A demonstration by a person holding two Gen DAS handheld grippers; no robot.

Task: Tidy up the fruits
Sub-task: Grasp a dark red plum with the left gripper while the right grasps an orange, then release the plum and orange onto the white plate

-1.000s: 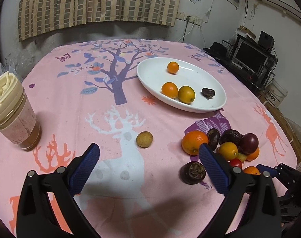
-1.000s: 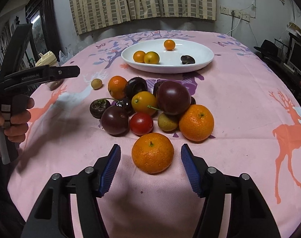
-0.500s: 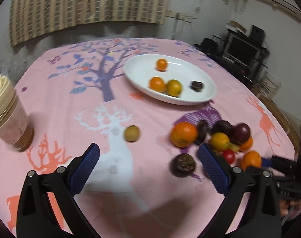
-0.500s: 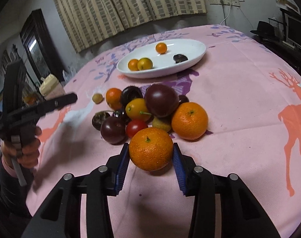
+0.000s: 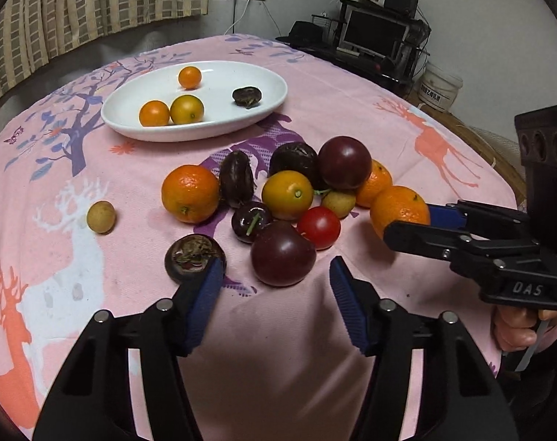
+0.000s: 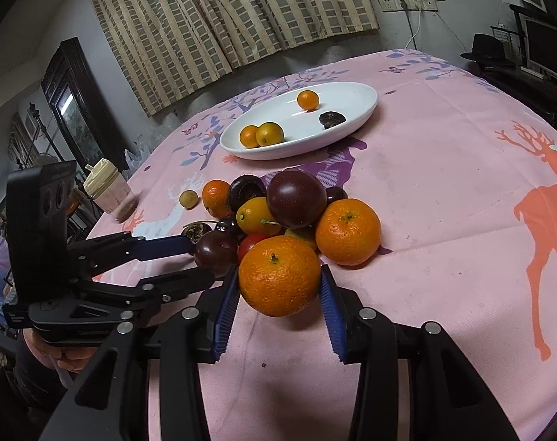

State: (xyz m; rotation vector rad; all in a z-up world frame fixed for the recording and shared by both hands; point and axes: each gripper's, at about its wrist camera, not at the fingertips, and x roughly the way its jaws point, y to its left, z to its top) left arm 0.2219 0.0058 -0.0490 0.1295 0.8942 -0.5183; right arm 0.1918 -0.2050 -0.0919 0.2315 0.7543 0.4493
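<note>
My right gripper (image 6: 279, 290) is pinching a mandarin (image 6: 278, 275) between both blue pads, lifted just clear of the pink cloth (image 6: 444, 191) at the 6 o'clock edge of the fruit pile (image 6: 278, 213). My left gripper (image 5: 275, 294) is spread wide, its pads flanking a dark plum (image 5: 282, 253) at the pile's near side, not touching it. The white plate (image 6: 355, 92) sits at 12 o'clock beyond the pile, holding three small oranges and one dark fruit. Step in hand, I judge: carry the mandarin to the plate. Next move needs a higher lift over the pile, then release on bare plate. The left could close on the plum.
</note>
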